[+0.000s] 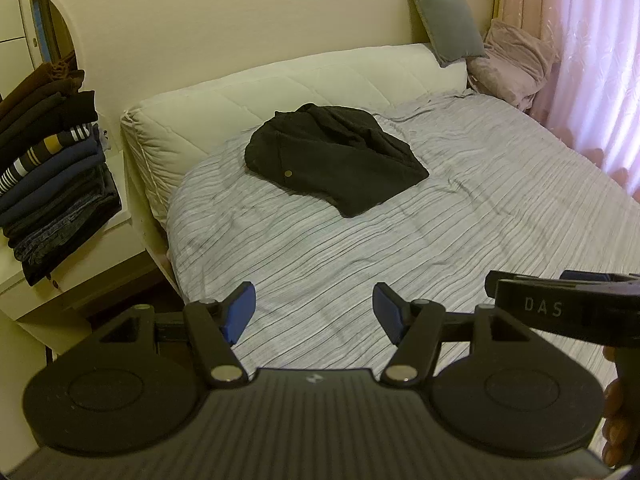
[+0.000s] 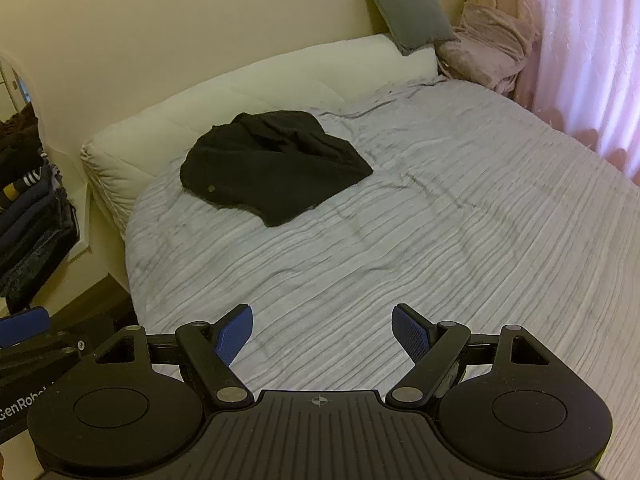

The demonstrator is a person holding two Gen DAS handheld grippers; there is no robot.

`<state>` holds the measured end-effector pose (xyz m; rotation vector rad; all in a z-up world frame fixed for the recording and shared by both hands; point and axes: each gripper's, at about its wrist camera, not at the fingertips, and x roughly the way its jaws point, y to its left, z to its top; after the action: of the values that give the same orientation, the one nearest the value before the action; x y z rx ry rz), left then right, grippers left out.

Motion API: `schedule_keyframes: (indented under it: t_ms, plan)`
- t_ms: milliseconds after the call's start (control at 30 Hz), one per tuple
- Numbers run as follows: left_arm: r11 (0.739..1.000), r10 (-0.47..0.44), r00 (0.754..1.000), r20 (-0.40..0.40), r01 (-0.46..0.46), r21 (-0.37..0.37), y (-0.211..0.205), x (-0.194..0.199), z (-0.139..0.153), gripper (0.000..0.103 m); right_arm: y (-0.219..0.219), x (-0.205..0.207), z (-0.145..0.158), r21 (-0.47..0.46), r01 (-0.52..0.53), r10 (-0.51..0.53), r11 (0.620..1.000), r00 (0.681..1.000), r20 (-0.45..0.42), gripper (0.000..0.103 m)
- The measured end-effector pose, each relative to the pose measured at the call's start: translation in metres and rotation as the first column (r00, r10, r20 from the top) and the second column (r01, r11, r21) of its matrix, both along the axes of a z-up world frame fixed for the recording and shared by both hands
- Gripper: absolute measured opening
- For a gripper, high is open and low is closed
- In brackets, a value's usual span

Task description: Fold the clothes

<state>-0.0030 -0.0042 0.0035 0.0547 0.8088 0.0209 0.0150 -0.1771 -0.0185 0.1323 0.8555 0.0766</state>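
1. Bedroom setting: bed (image 1: 360, 248) with a grey striped cover, cream padded headboard (image 1: 280, 84) along the wall behind it.
2. Black garment (image 1: 332, 156), one item, crumpled and unfolded; lies on the bed cover near the headboard, touching neither gripper.
3. Grey cushion (image 1: 444, 20), propped on the headboard's far end, leaning against the wall.
4. Pink blanket (image 1: 512, 60), bundled at the bed's corner just beside the cushion.
5. Pink curtain (image 1: 592, 72), hanging past that side of the bed.
6. Stack of folded clothes (image 1: 52, 168), dark and striped items, on a pale cabinet (image 1: 80, 276) beside the bed, opposite the curtain.
7. Left gripper (image 1: 314, 312), over the bed's near edge, blue pads spread apart, nothing between them.
8. Right gripper (image 2: 322, 334), likewise over the near edge, jaws released wide, empty; well apart from the garment.
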Motion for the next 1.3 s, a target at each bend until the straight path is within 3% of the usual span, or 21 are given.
schedule_keyframes:
  t_ms: [633, 967, 1300]
  plan:
    - [1.0, -0.005, 0.999, -0.037, 0.005, -0.013, 0.031, 0.034, -0.01, 0.061, 0.023, 0.031, -0.007, 0.0, 0.011, -0.011, 1.0, 1.0, -0.027, 0.08]
    - [0.997, -0.075, 0.992, -0.106, 0.072, -0.027, 0.04, 0.096, -0.034, 0.061, 0.035, 0.077, -0.025, -0.021, 0.07, -0.072, 0.997, 0.994, -0.077, 0.08]
    - [0.988, -0.15, 0.971, -0.186, 0.143, -0.054, 0.056, 0.185, -0.067, 0.061, 0.035, 0.145, -0.054, 0.005, 0.12, -0.118, 0.993, 0.982, -0.147, 0.08]
